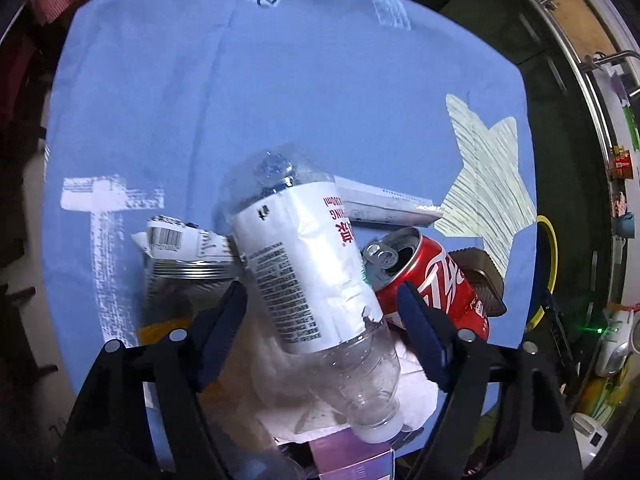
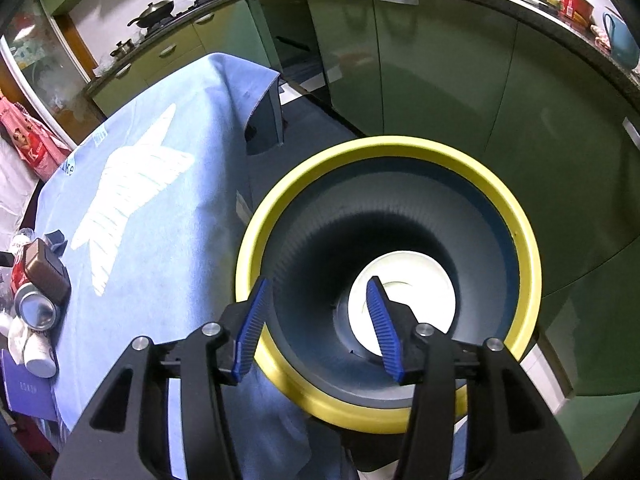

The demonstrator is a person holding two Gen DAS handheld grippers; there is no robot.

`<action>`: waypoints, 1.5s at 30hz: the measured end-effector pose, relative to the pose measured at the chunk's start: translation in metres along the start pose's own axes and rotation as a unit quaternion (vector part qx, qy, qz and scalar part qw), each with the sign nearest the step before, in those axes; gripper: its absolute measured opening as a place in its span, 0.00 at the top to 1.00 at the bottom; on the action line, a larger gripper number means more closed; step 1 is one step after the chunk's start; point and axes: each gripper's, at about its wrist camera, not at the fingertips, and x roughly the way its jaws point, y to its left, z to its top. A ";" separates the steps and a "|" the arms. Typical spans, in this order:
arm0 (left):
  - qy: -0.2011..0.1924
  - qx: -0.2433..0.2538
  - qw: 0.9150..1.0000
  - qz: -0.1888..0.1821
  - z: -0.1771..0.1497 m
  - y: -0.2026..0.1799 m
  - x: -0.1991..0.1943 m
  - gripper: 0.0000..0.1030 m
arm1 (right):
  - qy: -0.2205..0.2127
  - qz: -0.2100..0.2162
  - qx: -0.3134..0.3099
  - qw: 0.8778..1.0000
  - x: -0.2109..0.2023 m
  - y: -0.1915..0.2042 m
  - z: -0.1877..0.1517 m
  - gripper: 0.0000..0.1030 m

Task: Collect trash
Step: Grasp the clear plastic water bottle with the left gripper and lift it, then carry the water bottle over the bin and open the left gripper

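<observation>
In the left wrist view a clear plastic bottle point(image 1: 304, 280) with a white label lies tilted between the fingers of my left gripper point(image 1: 320, 300). The jaws stand open around it, with gaps on both sides. A crushed red cola can point(image 1: 432, 280), a silver snack wrapper point(image 1: 180, 248), a white flat packet point(image 1: 384, 204) and crumpled white tissue point(image 1: 360, 396) lie around it on the blue cloth point(image 1: 280, 100). My right gripper point(image 2: 316, 312) is open and empty over the yellow-rimmed bin point(image 2: 524, 240); a white plate point(image 2: 420, 280) lies at its bottom.
A brown plastic tray point(image 2: 44, 276), the can point(image 2: 34, 308), a paper cup point(image 2: 38, 356) and a purple box point(image 2: 28, 392) sit at the table's left end. Green kitchen cabinets point(image 2: 440, 72) curve behind the bin. The table edge point(image 2: 240, 200) borders the bin.
</observation>
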 end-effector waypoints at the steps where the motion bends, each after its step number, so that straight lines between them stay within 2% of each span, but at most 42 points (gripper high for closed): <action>1: 0.001 0.001 1.000 0.003 0.000 -0.001 0.001 0.29 | 0.000 0.001 0.001 1.000 0.000 -0.002 -0.001 0.53; 5: 0.008 0.010 1.000 0.020 0.006 -0.006 0.011 0.37 | 0.001 0.007 0.003 1.000 0.006 -0.003 0.001 0.53; 6: 0.009 0.011 1.000 0.021 0.011 -0.007 0.014 0.42 | 0.002 0.010 0.002 1.000 0.007 -0.001 0.001 0.53; 10: 0.011 0.019 1.000 0.022 0.016 -0.011 0.023 0.47 | 0.007 0.018 -0.002 1.000 0.014 0.001 0.000 0.53; 21: -0.006 0.050 0.999 0.017 0.019 -0.018 0.008 0.48 | 0.001 0.024 -0.003 1.000 0.013 0.002 -0.002 0.53; 26: -0.024 0.062 0.998 0.015 0.019 -0.026 -0.009 0.48 | 0.000 0.028 -0.006 1.000 0.011 0.003 -0.002 0.53; 31: -0.048 0.095 0.994 0.023 0.014 -0.045 -0.032 0.48 | -0.004 0.035 -0.011 0.999 0.006 0.006 -0.002 0.53; 39: -0.067 0.180 0.981 0.020 -0.012 -0.100 -0.066 0.48 | -0.019 0.040 -0.008 0.999 -0.010 -0.001 -0.005 0.53; 43: -0.060 0.240 0.969 0.004 -0.029 -0.149 -0.063 0.48 | -0.028 0.034 0.007 0.999 -0.023 -0.017 -0.012 0.53; 45: -0.049 0.282 0.958 -0.004 -0.039 -0.185 -0.053 0.48 | -0.033 0.029 0.016 0.999 -0.032 -0.027 -0.017 0.53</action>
